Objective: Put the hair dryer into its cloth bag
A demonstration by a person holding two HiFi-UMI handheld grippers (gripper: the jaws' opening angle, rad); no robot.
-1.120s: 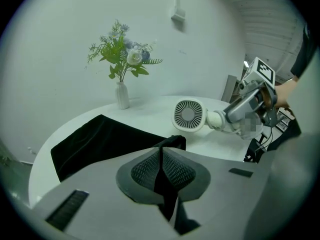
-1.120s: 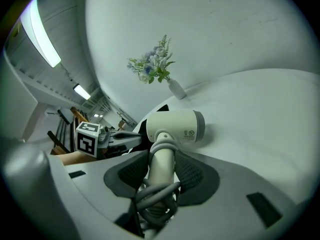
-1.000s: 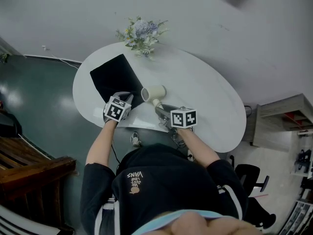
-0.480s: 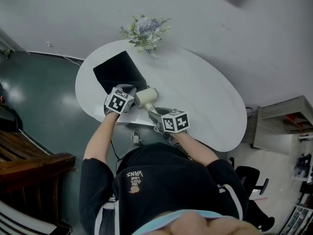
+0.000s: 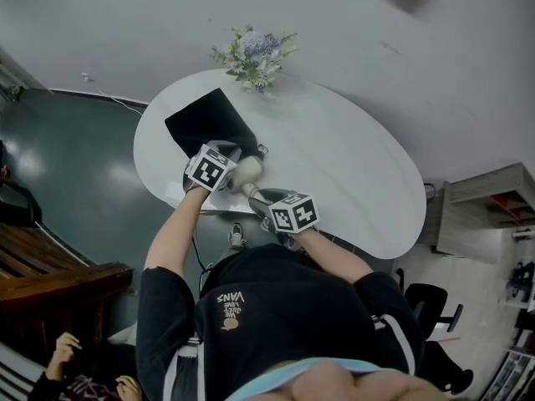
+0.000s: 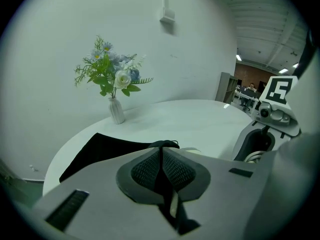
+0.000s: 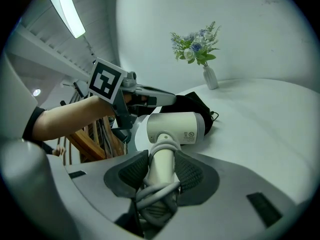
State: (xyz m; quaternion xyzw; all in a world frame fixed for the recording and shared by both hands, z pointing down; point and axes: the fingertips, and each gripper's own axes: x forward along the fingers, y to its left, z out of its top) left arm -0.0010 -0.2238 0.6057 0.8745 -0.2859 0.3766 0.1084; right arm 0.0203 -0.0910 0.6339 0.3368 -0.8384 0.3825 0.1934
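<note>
Here the right gripper [image 7: 162, 164] has its jaws squeezed on the handle of the hair dryer [image 7: 175, 127]. The grey cord [image 7: 156, 196] is wound round that handle. The dryer's fat head sits very close to the open mouth of the black cloth bag [image 7: 196, 104]. The left gripper [image 6: 161, 156] is pinched almost fully closed on the bag's edge and holds it up. The bag lies on the white table [image 5: 351, 165]. A small vase of flowers [image 6: 116, 84] stands farther back.
</note>
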